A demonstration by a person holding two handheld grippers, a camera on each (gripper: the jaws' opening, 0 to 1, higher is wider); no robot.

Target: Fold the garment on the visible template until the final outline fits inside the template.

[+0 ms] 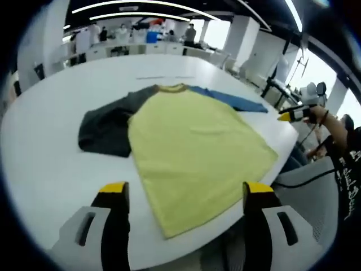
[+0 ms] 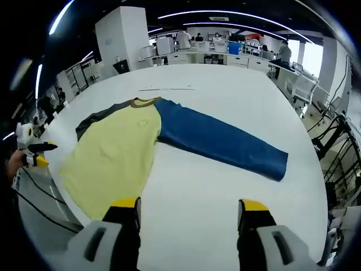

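The shirt (image 2: 118,149) lay flat, unfolded; both my grippers, left (image 1: 183,195) and right (image 2: 189,212), hung released near its hem. I judged its blue sleeve (image 2: 223,141) needed folding next.

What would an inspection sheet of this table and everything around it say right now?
Surface: white table, mostly bare.
Job's things: shirt spread flat, yellow body, blue sleeve stretched out, grey sleeve on the other side; hem hangs over the table edge. A thin line on the table beyond the collar; no template outline can be made out.
Clutter: nothing seen.
Grippers: left tongs and right tongs open, holding nothing, short of the shirt.
Cables: black cable beside the table.
Surroundings: office with desks, people, ceiling lights.
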